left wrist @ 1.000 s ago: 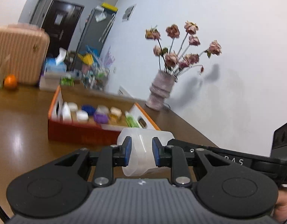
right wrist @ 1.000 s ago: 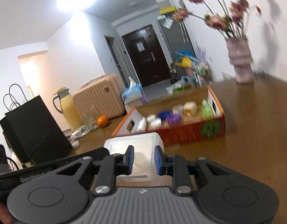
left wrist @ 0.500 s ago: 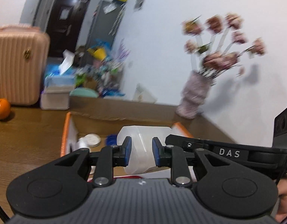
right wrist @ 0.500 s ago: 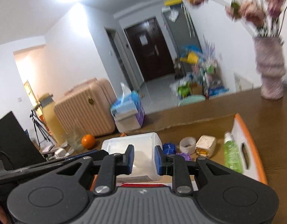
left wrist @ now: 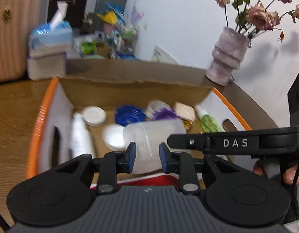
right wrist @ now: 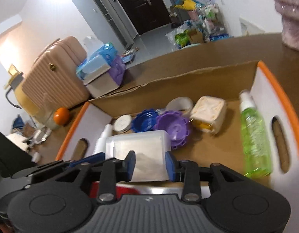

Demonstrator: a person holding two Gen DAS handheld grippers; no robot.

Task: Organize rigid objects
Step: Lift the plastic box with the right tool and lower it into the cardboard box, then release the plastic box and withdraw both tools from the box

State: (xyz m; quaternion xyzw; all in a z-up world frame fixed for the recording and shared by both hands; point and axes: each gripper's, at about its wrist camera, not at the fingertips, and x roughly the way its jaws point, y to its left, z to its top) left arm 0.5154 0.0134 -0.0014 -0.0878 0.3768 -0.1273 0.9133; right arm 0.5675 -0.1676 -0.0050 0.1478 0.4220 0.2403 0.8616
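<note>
Box's near wall is hidden behind both claws; left view is motion-blurred. Left claw (left wrist: pixel 147 158) and right claw (right wrist: pixel 150 165) each clench the same translucent plastic container (right wrist: pixel 138 151) from opposite ends, holding it between their blue pads, over the near-left part of the cardboard box (right wrist: pixel 188 81) on the counter (left wrist: pixel 11 104). In the box: green spray bottle (right wrist: pixel 254 136) by the right wall, purple lid (right wrist: pixel 173 129), blue lid (right wrist: pixel 142 121), cream tub (right wrist: pixel 208 111), white jar (right wrist: pixel 122 123).

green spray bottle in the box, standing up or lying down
Lying down. The green spray bottle rests lengthwise on the cardboard box floor beside the right wall, white cap pointing toward the far wall.
</note>
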